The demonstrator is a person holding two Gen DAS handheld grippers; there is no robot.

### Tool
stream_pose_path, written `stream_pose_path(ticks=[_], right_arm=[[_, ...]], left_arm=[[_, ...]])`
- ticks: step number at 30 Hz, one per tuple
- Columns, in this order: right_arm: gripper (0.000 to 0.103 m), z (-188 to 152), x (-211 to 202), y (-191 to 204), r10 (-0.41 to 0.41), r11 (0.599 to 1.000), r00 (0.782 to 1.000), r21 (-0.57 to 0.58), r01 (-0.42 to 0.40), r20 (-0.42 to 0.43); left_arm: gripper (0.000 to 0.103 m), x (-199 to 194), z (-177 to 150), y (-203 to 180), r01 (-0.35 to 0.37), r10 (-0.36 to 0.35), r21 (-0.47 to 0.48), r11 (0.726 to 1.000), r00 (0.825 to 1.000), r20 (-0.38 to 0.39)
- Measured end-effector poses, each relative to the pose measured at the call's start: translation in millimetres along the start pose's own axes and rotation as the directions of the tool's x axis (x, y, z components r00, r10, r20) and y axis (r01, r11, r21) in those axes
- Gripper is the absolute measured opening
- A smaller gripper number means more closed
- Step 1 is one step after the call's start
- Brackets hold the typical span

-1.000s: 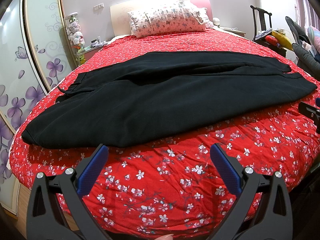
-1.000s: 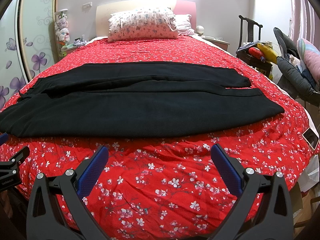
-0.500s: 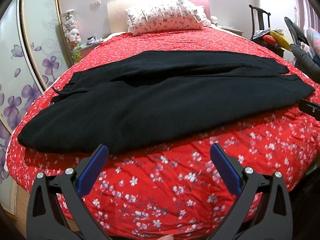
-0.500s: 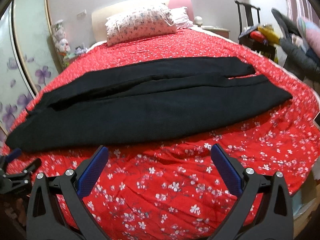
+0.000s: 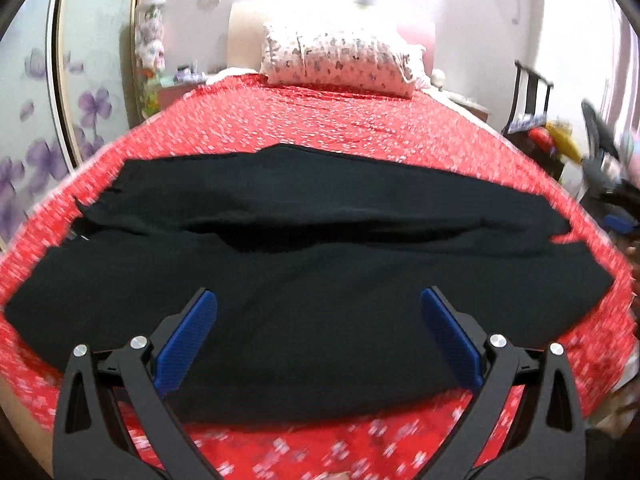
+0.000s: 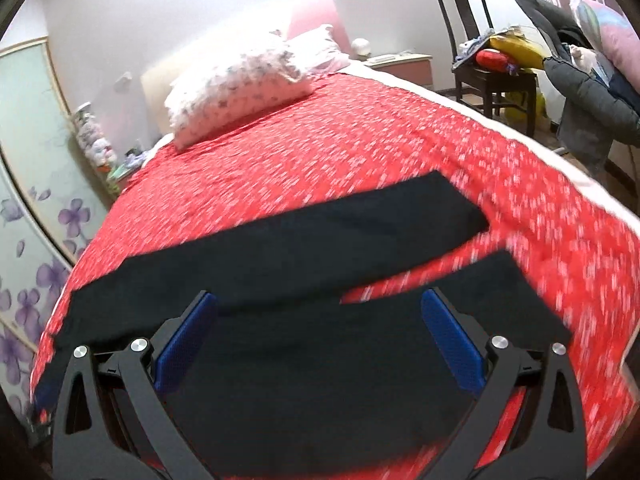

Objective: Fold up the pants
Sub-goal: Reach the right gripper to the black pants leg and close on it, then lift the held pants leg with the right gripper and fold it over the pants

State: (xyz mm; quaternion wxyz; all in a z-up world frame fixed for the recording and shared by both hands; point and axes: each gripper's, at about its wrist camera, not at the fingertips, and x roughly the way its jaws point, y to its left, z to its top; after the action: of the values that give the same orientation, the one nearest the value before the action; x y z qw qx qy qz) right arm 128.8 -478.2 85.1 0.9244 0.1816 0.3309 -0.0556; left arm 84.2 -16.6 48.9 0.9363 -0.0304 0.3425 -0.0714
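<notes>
Black pants (image 5: 304, 248) lie flat across a red floral bedspread (image 5: 328, 128), waist at the left, leg ends at the right. My left gripper (image 5: 319, 300) is open and empty, its blue pads over the near leg's middle. My right gripper (image 6: 319, 300) is open and empty over the near leg close to its hem; in this view the pants (image 6: 288, 248) show both leg ends split apart at the right. The right gripper's blue tip shows at the left view's far right (image 5: 620, 222).
A floral pillow (image 5: 340, 60) lies at the headboard. A dark chair (image 6: 480, 60) piled with items and a grey jacket (image 6: 588, 84) stand right of the bed. A wardrobe with purple flowers (image 5: 48, 128) stands on the left.
Both grippers have moved forward from the bed's near edge to over the near pant leg. The right gripper has also swung toward the leg ends. Both stay open.
</notes>
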Motion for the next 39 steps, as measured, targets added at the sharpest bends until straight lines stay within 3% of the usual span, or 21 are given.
stream_pose_path(ticks=[4,7,9,13,18,22,26,29,31,34,39], right_arm=[[0.102,52,50,-37,-0.015,0.992,0.998,0.121,0.023,-0.066],[0.102,74,89,-66,-0.024,0.976,0.994,0.214,0.047,-0.109],[0.102,84,113,-79,-0.072,0.965,0.988,0.243,0.103,-0.134],[0.094,100,156,-99,-0.224,0.949,0.963,0.190,0.250,-0.148],[0.077,110,194,-121,-0.269,0.929,0.953,0.224,0.296,-0.140],[0.070,117,210,-133,-0.275,0.921,0.956,0.256,0.293,-0.104],[0.061,120,231,-134,-0.314,0.919,0.940,0.206,0.336,-0.133],[0.047,116,239,-133,-0.356,0.913,0.925,0.161,0.374,-0.131],[0.031,111,235,-134,-0.368,0.913,0.924,0.145,0.381,-0.108],[0.024,107,224,-139,-0.321,0.929,0.943,0.165,0.332,-0.092],[0.022,101,191,-132,-0.280,0.946,0.960,0.163,0.279,-0.023]], left_arm=[[0.101,16,-3,15,0.097,-0.097,-0.097,0.991,0.995,0.005],[0.101,34,-4,28,0.182,-0.188,-0.191,0.965,0.982,-0.013],[0.101,43,-6,32,0.193,-0.205,-0.216,0.957,0.978,-0.031],[0.101,59,-12,39,0.190,-0.210,-0.228,0.955,0.975,-0.069],[0.101,67,-12,36,0.182,-0.199,-0.177,0.967,0.976,-0.086],[0.101,70,-16,25,0.176,-0.188,-0.121,0.977,0.977,-0.098],[0.101,73,-17,17,0.152,-0.159,-0.076,0.986,0.981,-0.109],[0.101,75,-17,13,0.143,-0.150,-0.060,0.988,0.982,-0.115],[0.101,74,-18,12,0.143,-0.149,-0.061,0.988,0.982,-0.115],[0.101,73,-18,13,0.146,-0.153,-0.066,0.987,0.982,-0.113],[0.101,72,-17,15,0.157,-0.164,-0.069,0.985,0.980,-0.110]])
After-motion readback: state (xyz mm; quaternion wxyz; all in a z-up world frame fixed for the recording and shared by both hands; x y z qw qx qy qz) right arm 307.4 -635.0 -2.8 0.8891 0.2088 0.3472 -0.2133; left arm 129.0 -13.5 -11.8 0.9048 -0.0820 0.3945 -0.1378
